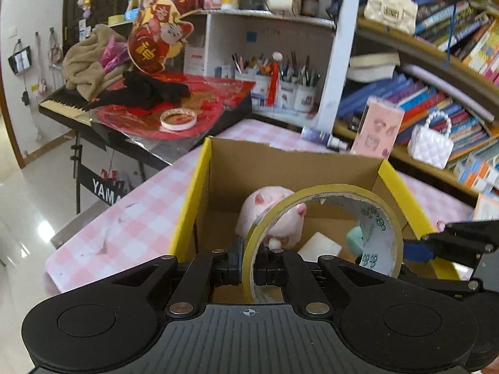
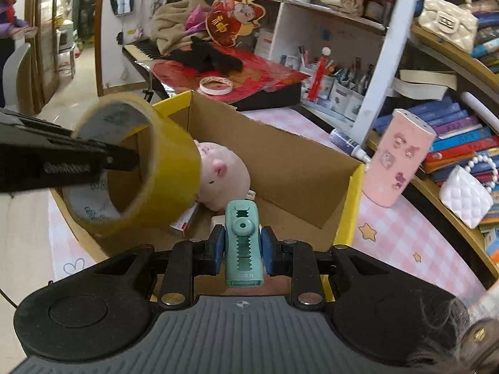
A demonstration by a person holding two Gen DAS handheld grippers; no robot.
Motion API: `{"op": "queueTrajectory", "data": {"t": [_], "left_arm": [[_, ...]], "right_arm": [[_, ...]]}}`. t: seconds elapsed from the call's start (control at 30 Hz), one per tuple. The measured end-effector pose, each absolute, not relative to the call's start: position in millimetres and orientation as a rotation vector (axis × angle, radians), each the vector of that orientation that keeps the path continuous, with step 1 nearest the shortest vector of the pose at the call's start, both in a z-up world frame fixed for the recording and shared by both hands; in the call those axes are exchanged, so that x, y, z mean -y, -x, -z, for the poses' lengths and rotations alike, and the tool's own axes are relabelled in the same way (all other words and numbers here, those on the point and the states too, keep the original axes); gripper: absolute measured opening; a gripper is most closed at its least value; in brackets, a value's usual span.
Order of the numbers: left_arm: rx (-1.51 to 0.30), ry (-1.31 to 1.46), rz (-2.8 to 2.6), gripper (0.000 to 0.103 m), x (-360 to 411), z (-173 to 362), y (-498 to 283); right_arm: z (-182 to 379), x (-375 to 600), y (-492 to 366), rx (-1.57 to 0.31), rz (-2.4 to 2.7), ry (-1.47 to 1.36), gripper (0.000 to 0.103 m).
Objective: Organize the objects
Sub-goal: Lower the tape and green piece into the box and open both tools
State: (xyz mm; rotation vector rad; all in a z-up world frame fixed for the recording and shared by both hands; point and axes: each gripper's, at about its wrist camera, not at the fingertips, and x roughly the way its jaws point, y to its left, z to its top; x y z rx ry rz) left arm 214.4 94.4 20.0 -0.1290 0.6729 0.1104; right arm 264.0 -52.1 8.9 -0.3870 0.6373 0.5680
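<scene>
Cardboard box holds a pink plush pig

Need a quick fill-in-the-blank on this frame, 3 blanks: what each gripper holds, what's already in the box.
1. The left gripper is shut on the wall of a yellow ____ roll.
2. The right gripper has its fingers clamped on a ____-coloured small gadget.
3. Inside the cardboard box lies a pink plush ____.

Missing words: tape; teal; pig
</scene>
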Motion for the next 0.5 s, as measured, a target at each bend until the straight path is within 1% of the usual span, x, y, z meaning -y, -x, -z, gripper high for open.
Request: {"op": "queueTrajectory", "data": {"t": [0.23, 0.4, 0.43, 0.5], "left_arm": [[-0.732, 0.102, -0.120, 0.004, -88, -5, -234], [-0.757, 0.090, -0.136, 0.005, -88, 3, -237], [-0.757, 0.089, -0.142, 0.006, -88, 3, -237], [-0.756, 0.101, -0.129, 0.016, -89, 2, -237]], "right_arm": [[3, 49, -287, -0.745, -0.572, 0.369, 0.023], [7, 43, -293, -0.787, -0.578, 0.396, 0.023], [7, 42, -294, -0.793, -0.577, 0.400, 0.023], [8, 41, -296, -0.805, -0.579, 0.403, 0.024]]}}
